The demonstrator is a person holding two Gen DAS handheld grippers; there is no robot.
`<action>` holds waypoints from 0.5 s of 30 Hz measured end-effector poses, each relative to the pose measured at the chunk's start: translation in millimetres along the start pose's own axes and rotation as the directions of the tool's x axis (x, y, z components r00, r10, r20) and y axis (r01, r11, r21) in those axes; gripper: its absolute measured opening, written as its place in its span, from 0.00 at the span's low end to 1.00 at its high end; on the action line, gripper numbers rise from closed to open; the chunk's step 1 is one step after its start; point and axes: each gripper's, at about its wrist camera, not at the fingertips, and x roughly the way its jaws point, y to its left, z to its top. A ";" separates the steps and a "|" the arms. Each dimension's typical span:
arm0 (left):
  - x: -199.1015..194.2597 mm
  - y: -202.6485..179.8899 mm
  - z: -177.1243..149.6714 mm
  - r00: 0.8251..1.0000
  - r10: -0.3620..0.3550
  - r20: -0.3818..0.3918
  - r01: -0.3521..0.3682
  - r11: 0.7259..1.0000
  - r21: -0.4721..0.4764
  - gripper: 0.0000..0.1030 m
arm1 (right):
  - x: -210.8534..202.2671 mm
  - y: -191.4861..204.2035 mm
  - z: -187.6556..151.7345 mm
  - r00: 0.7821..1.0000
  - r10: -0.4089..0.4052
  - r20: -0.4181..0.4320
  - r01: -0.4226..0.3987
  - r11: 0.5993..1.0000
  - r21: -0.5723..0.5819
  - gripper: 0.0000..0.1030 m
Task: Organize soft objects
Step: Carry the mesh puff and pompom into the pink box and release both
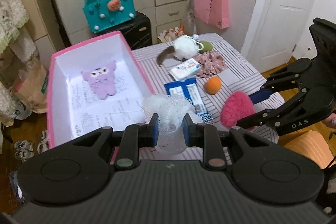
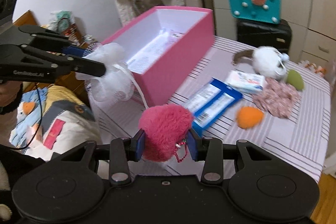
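Pink box: an open rectangular pink cardboard box [image 1: 63, 68] with a white inside stands at the left edge of the striped bed cover [image 1: 237, 68]; a flat lilac plush figure [image 1: 100, 79] lies on printed paper on its floor.
Left gripper: the left gripper [image 1: 170, 129] has its blue pads pressed tight on a white mesh bath puff [image 1: 168, 112], held above the box's near right corner.
Bed middle: a blue-and-white plastic packet [image 1: 184, 93] lies just beside the box's right wall; beyond it are a white tissue pack [image 1: 184, 69], a round orange sponge [image 1: 213, 85], a pink floral cloth [image 1: 210, 64], a white fluffy pouch [image 1: 185, 47] with a brown strap, and a green teardrop sponge [image 1: 206, 46] near the far edge.
Right gripper: the right gripper [image 2: 167, 145] pinches a fuzzy deep-pink heart-shaped plush [image 2: 166, 129] between its blue pads, lifted over the near edge of the cover; a beaded pink cord hangs from it.
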 end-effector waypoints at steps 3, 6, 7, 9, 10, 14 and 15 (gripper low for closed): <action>-12.2 8.9 -2.8 1.000 0.016 0.027 -0.016 1.000 -0.009 0.21 | 1.0 12.1 10.9 1.000 0.023 0.003 -0.023 0.999 -0.026 0.45; -23.1 20.4 -4.6 0.998 0.024 0.058 -0.023 0.999 -0.023 0.21 | 4.4 22.9 24.2 0.999 0.037 0.008 -0.036 0.998 -0.056 0.45; -26.1 24.0 -4.9 0.997 0.024 0.067 -0.023 0.999 -0.026 0.21 | 6.1 26.8 29.6 0.999 0.041 0.012 -0.040 0.997 -0.066 0.45; -30.9 33.1 -4.1 0.996 0.025 0.087 -0.022 0.999 -0.037 0.21 | 7.8 34.0 41.1 0.998 0.050 0.023 -0.048 0.995 -0.091 0.45; -32.4 37.1 -3.6 0.995 0.024 0.096 -0.020 0.999 -0.042 0.21 | 8.8 37.8 47.9 0.998 0.054 0.029 -0.051 0.993 -0.102 0.45; -37.4 62.3 0.1 0.989 0.030 0.143 -0.019 0.997 -0.078 0.21 | 15.0 48.7 72.9 0.997 0.062 0.051 -0.054 0.987 -0.153 0.45; -37.1 69.3 1.2 0.988 0.034 0.153 -0.020 0.996 -0.091 0.21 | 18.3 50.1 78.9 0.996 0.065 0.054 -0.055 0.986 -0.160 0.45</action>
